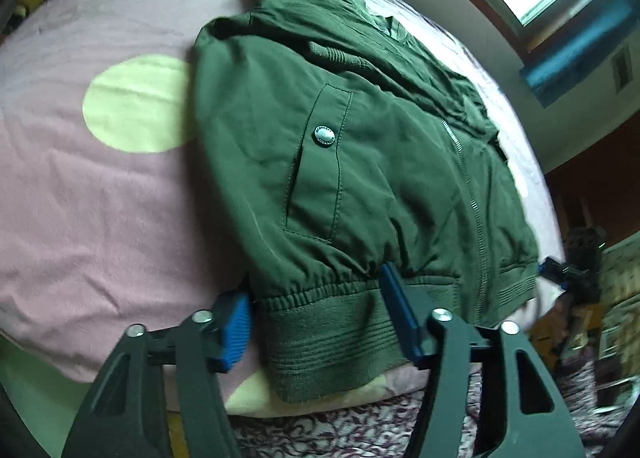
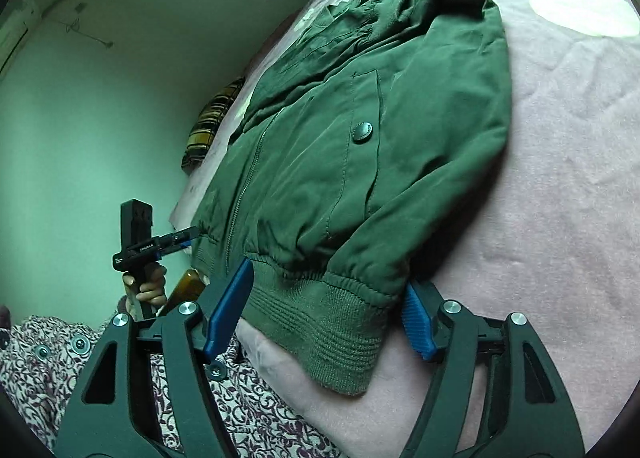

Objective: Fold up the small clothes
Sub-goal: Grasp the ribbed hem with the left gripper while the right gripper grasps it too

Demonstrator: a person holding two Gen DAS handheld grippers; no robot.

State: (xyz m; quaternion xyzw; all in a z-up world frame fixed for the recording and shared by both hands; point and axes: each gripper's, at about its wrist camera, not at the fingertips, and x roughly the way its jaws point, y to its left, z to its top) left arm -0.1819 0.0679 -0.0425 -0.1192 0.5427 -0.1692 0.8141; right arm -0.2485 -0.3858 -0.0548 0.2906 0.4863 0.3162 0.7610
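We're looking at a small dark green zip-up bomber jacket (image 1: 360, 162) lying front-up on a pink bed cover with pale yellow-green dots (image 1: 100, 186), ribbed hem at the near edge of the bed.

Left gripper (image 1: 316, 322): fingers are standing apart, straddling one hem corner. The ribbed waistband is sitting between the blue pads (image 1: 236, 322), one pad at the outer edge, the other lying over the band. We're not seeing a pinch, so released.

Right gripper (image 2: 320, 318): fingers are also spread, framing the opposite hem corner, band between the pads, not clenched.

From the right wrist view, a hand (image 2: 148, 286) is gripping the left tool's handle near the bed edge. A maroon-and-white floral fabric (image 2: 256, 410) is showing below both grippers.
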